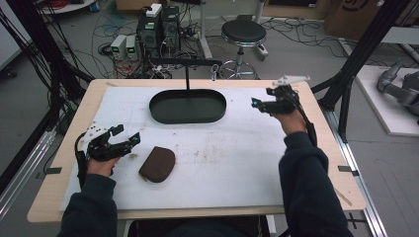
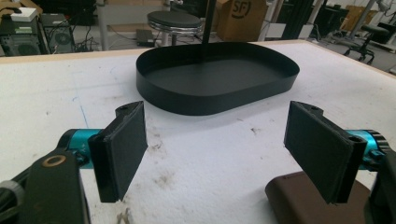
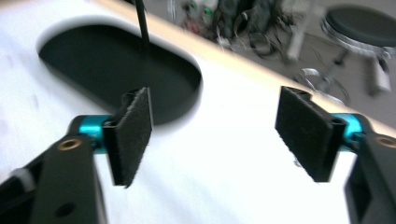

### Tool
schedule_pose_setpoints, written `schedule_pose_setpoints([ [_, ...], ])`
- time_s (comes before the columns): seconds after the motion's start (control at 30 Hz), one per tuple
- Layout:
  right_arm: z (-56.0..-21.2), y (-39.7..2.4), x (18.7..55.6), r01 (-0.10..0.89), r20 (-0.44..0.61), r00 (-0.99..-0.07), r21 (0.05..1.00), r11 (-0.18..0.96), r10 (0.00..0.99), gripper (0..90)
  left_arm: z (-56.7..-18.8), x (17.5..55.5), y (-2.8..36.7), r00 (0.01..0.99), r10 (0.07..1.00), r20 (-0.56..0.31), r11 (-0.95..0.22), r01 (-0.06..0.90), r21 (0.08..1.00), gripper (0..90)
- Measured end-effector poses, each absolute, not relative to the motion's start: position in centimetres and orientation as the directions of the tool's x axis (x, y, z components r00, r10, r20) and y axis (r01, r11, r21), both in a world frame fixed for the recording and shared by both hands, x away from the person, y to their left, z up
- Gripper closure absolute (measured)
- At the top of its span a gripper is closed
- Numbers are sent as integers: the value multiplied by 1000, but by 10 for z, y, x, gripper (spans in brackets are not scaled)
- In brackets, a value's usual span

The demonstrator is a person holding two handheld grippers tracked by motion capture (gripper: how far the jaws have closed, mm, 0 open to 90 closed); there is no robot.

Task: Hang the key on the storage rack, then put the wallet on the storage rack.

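Black tray (image 1: 188, 106) at far middle of table (image 1: 232, 163), nothing inside but upright rod. Brown pouch (image 1: 157, 164) nearer you than tray. Your left gripper (image 1: 126, 138) beside pouch, right gripper (image 1: 257, 104) right of tray; both fingers released, empty.

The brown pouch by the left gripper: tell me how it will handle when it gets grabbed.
The brown pouch lies flat and rounded, so it probably won't roll or tip. It looks like soft leather or fabric, so likely light and somewhat floppy if pinched by one edge. Its matte surface should give the left gripper decent friction.
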State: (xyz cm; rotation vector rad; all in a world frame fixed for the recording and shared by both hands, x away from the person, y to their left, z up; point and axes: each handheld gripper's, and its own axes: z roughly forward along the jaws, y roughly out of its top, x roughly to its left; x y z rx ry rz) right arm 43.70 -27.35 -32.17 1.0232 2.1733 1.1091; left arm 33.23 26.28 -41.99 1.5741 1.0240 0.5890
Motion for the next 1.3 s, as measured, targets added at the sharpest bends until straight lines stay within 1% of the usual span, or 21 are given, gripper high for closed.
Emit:
schedule_pose_setpoints([
  [0.03,-325,-279,430,409,-97,-596,817,406,797,240,-419,333,262,504,850,-154,-4,298,954,212],
  [0.1,-344,-299,396,372,-117,-609,831,412,785,236,-417,334,260,510,848,-146,-12,294,956,212],
  [0.13,-344,-299,396,372,-117,-609,831,412,785,236,-417,334,258,513,847,-141,-19,293,956,212],
  [0.17,-360,-308,381,355,-134,-612,834,422,780,211,-416,333,257,515,846,-138,-21,292,956,213],
  [0.2,-360,-308,381,355,-134,-612,834,422,780,211,-416,333,256,514,847,-133,-27,292,956,213],
  [0.27,-376,-314,371,360,-141,-599,832,422,788,211,-416,332,254,514,848,-130,-30,291,956,213],
  [0.3,-390,-319,367,384,-119,-575,834,396,809,206,-415,331,251,518,846,-124,-38,291,956,212],
  [0.4,-403,-321,366,416,-86,-574,826,380,815,206,-415,330,248,522,845,-118,-46,290,956,213],
  [0.53,-402,-323,366,409,-77,-570,837,363,818,206,-414,331,245,531,841,-109,-58,289,956,213],
  [0.9,-404,-321,366,414,-84,-566,832,370,820,206,-417,331,246,533,837,-126,-58,316,947,212],
  [1.0,-405,-321,366,414,-88,-570,828,378,817,206,-419,331,244,541,830,-137,-70,344,937,212],
  [1.07,-405,-320,366,413,-87,-573,828,379,815,206,-421,329,241,542,824,-166,-60,375,925,206],
  [1.13,-405,-320,365,410,-89,-574,829,380,814,206,-422,328,239,551,815,-179,-57,384,922,206],
  [1.2,-405,-320,363,408,-89,-576,830,381,812,206,-424,329,236,568,798,-202,-62,411,910,206],
  [1.23,-405,-321,362,403,-91,-579,832,381,810,207,-426,329,233,563,799,-213,-71,440,895,206],
  [1.3,-405,-322,361,404,-91,-580,831,383,809,207,-428,329,231,563,799,-210,-82,448,890,205],
])
